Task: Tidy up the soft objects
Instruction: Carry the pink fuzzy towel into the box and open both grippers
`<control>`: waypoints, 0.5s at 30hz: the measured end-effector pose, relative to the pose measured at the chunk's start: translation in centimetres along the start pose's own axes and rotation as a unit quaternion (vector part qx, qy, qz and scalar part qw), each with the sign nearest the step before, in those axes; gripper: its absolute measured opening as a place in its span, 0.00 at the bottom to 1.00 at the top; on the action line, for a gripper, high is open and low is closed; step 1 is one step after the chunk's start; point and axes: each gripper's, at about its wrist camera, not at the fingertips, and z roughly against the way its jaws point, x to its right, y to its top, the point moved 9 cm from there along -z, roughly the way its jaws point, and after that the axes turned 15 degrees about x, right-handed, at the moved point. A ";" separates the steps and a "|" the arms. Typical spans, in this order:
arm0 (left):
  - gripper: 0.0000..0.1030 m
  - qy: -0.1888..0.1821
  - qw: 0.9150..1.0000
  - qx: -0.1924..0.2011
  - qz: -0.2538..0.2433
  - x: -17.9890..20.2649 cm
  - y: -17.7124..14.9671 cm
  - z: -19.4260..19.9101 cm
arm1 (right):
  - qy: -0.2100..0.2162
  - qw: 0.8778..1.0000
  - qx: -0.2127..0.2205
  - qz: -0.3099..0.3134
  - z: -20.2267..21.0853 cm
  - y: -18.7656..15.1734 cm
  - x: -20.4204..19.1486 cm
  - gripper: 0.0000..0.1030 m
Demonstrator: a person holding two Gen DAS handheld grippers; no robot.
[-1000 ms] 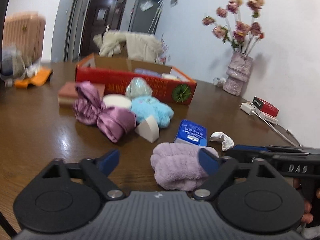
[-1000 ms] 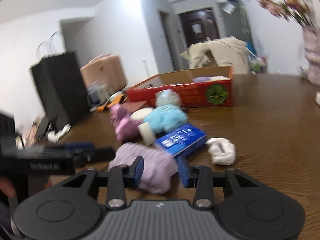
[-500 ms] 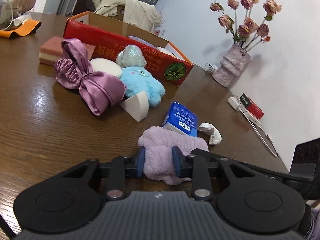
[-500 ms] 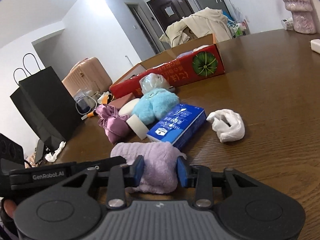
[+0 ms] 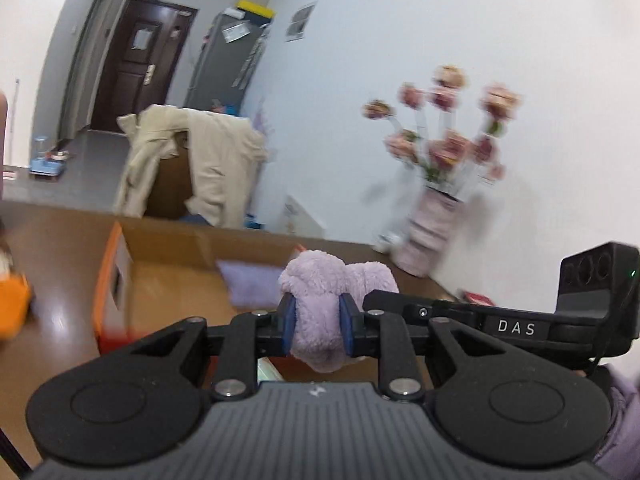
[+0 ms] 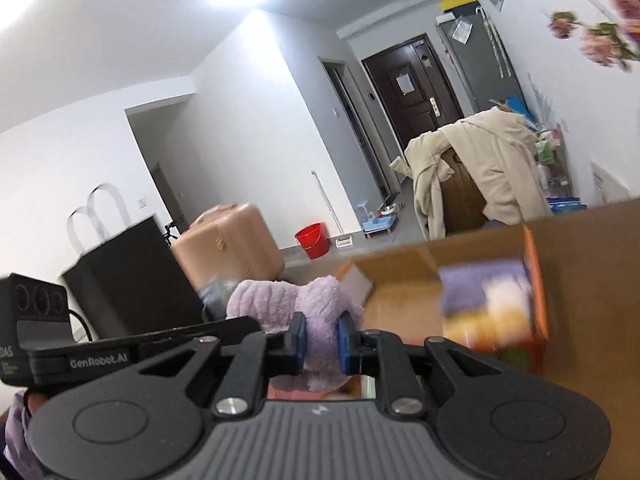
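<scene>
Left wrist view: I count one left gripper (image 5: pixel 316 326) with two blue pads (image 5: pixel 286 324) clamped on one lilac plush towel (image 5: pixel 320 300), a fluffy, rolled bundle bulging above and below the pads at lower centre. The jaws have just been closing, with the towel between them. One open cardboard box (image 5: pixel 168 280) sits behind the towel at centre left – orange-red outer wall, plain brown inside, one pale purple soft item (image 5: pixel 248 284) blurred within. The brown wooden table (image 5: pixel 60 320) is glossy. One textured pink vase (image 5: pixel 432 236) with about nine faded pink flowers stands at centre right against a white wall. One beige coat (image 5: pixel 200 160) drapes over a chair; one dark door (image 5: pixel 136 64) is at upper left. The other gripper's black body marked DAS crosses the right edge.

Right wrist view: one right gripper (image 6: pixel 321 340), blue pads (image 6: pixel 298 342) pinched tight on the same lilac plush towel (image 6: pixel 288 300) at lower centre – it is held by both grippers at once. The cardboard box (image 6: pixel 400 280) lies right of centre, contents blurred. One black paper bag (image 6: pixel 128 272), one peach suitcase (image 6: pixel 228 244), one red bucket (image 6: pixel 312 240) stand on the grey floor at left and centre.
</scene>
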 end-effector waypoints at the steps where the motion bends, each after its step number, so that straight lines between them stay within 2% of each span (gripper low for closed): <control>1: 0.22 0.012 1.000 -0.004 -0.003 -1.6 1.2 -2.1 | -0.004 1.000 -0.010 -0.005 -2.8 1.0 0.6 0.15; 4: 0.22 0.052 0.998 -0.031 -0.013 -6.9 2.8 -9.0 | -0.028 0.998 -0.050 -0.016 -12.1 2.5 3.2 0.15; 5: 0.22 0.060 0.997 -0.042 -0.001 -8.7 2.6 -11.0 | -0.041 0.997 -0.061 -0.025 -15.2 2.5 4.4 0.15; 6: 0.22 0.073 0.995 -0.061 0.002 -10.9 1.9 -13.6 | -0.054 0.995 -0.080 -0.027 -18.1 2.0 5.4 0.16; 8: 0.23 0.122 0.989 -0.086 0.007 -14.8 0.4 -17.3 | -0.087 0.990 -0.110 -0.030 -23.5 0.5 7.8 0.16; 9: 0.24 0.137 0.985 -0.102 -0.008 -16.3 -0.8 -19.1 | -0.096 0.987 -0.128 -0.035 -25.9 -0.6 8.8 0.15; 12: 0.27 0.178 0.977 -0.114 -0.036 -19.1 -2.4 -21.6 | -0.130 0.976 -0.167 -0.050 -30.9 -4.1 11.3 0.15; 14: 0.27 0.174 0.979 -0.103 -0.027 -19.8 -2.2 -21.7 | -0.145 0.973 -0.174 -0.043 -32.7 -5.5 12.2 0.17; 15: 0.29 0.168 0.981 -0.095 -0.021 -19.9 -1.8 -21.5 | -0.153 0.970 -0.187 -0.041 -33.2 -6.4 12.6 0.21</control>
